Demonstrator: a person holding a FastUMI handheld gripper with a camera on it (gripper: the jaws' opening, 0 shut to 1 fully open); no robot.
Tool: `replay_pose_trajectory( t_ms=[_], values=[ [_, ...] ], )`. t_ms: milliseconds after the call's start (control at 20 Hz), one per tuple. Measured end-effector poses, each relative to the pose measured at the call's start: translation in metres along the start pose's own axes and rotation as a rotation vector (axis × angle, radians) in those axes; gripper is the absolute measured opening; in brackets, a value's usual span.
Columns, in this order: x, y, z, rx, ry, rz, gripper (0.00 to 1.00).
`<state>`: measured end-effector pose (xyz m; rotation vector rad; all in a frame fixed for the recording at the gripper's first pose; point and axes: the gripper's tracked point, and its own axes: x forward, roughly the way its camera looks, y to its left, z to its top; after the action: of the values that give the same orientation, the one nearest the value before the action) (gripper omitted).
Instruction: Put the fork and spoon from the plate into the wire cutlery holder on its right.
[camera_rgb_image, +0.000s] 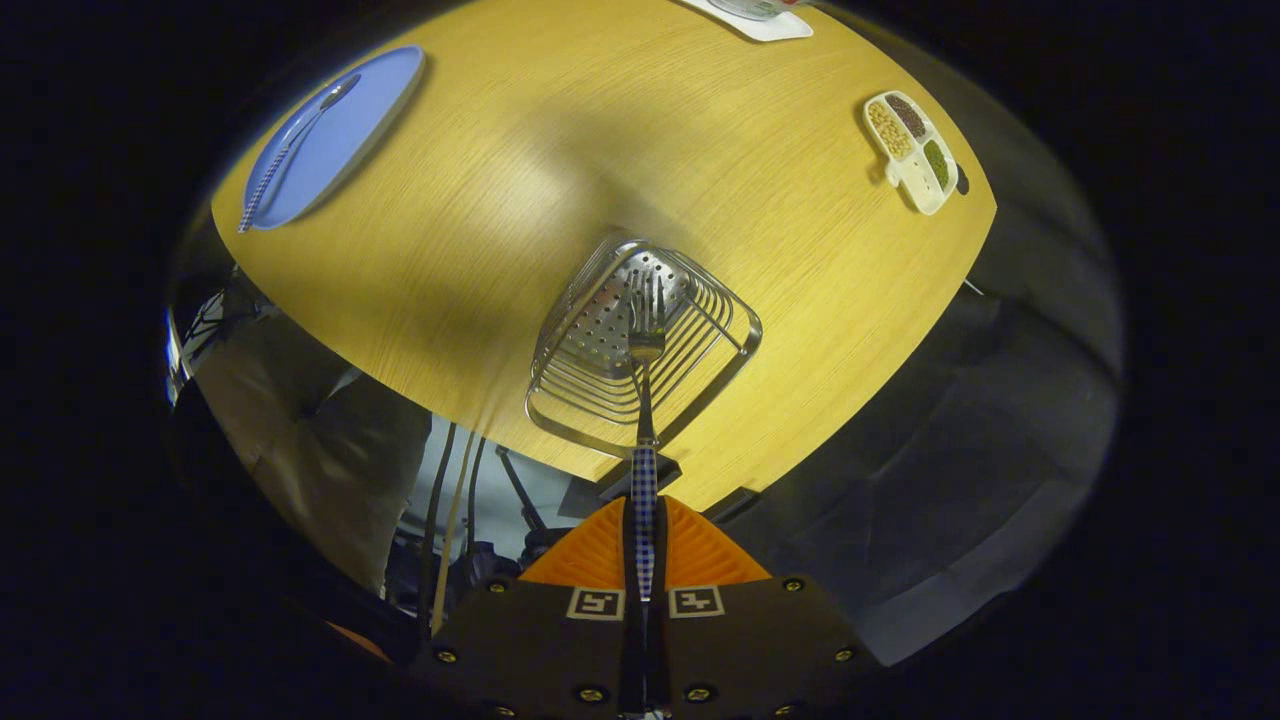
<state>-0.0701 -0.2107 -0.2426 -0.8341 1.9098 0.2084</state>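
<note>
Claw grips fork above holder.

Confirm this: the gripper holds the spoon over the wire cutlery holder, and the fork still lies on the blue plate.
Swapped. The gripper view shows the gripper shut on the fork, tines over the wire cutlery holder; the spoon lies on the blue plate.

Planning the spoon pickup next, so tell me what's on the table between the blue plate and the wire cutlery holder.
Nothing: in the gripper view bare wooden table lies between the blue plate and the wire cutlery holder. The tongs grip the fork over the holder.
</note>
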Motion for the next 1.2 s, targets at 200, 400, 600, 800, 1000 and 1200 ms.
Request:
replay_pose_trajectory(
  t_ms=[200, 400, 600, 800, 1000, 1200],
  values=[
    [0.001, 0.002, 0.011, 0.025, -0.036, 0.013, 0.07],
    [-0.011, -0.003, 0.010, 0.076, -0.087, -0.022, 0.15],
    [-0.031, -0.005, 0.003, 0.142, -0.177, -0.083, 1.00],
    [-0.062, 0.009, -0.004, 0.243, -0.309, -0.090, 0.97],
    [-0.085, 0.045, -0.006, 0.400, -0.459, -0.012, 0.97],
    [-0.090, 0.091, 0.006, 0.463, -0.548, 0.073, 0.97]
  ],
)
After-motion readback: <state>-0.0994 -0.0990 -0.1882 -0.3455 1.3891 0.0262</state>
